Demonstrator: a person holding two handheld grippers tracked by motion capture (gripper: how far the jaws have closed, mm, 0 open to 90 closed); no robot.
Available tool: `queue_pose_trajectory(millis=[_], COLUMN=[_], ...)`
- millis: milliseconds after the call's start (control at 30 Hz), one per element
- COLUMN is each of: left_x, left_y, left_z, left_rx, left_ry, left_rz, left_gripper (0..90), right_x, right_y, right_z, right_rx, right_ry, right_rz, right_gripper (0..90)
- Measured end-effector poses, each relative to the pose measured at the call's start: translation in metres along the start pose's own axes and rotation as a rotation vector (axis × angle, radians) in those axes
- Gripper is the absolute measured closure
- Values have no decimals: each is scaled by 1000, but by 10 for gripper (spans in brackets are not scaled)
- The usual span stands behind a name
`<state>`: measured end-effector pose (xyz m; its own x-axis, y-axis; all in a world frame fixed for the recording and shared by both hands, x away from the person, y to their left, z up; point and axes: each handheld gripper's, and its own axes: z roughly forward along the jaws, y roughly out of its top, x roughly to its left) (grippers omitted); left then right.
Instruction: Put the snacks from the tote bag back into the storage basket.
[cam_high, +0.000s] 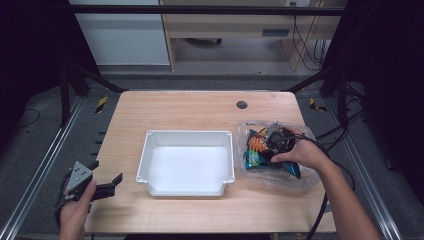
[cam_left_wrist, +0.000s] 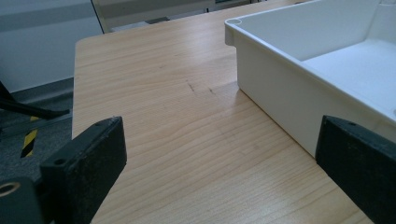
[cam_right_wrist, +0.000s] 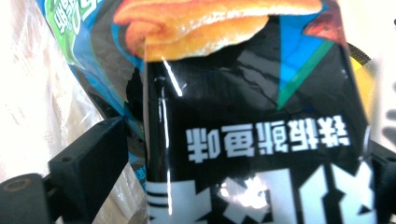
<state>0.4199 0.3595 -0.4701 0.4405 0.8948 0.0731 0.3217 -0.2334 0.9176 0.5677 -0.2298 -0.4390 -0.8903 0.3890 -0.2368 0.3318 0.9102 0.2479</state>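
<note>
Over the clear bag (cam_high: 300, 177) at right: right hand-held gripper (cam_high: 274, 142), spread around black snack pack (cam_right_wrist: 252, 154); close squarely, lift clear, carry to tray (cam_high: 145, 155). Left hand-held gripper (cam_high: 107, 187) spread, idle.

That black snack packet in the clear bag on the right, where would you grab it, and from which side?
Probably across its narrow width, coming down from above through the bag's open top. The black snack packet lies between the right gripper's jaws, which stand on either side of it; whether they press on it I cannot tell. The clear plastic bag walls off its sides.
</note>
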Motion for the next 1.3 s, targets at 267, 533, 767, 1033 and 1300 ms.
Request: queue_pose_trajectory(millis=[267, 533, 767, 1033, 1300], left_x=[0, 1, 1, 1, 1], left_y=[0, 0, 0, 1, 1], left_z=[0, -1, -1, -1, -2], left_rx=[-1, -4, -4, -5, -6], left_ry=[1, 4, 3, 3, 2], left_rz=[1, -2, -3, -3, -3], left_gripper=[16, 16, 16, 16, 16], right_x=[0, 0, 3, 10, 10], right_y=[-5, -9, -11, -14, -20], right_z=[-5, -15, -24, -35, -39], right_rx=[-13, -38, -55, -64, -23], right_ry=[-8, -35, -72, -81, -112], right_rz=[-22, -11, -20, -33, -36], right_gripper=[253, 365, 383, 383, 383])
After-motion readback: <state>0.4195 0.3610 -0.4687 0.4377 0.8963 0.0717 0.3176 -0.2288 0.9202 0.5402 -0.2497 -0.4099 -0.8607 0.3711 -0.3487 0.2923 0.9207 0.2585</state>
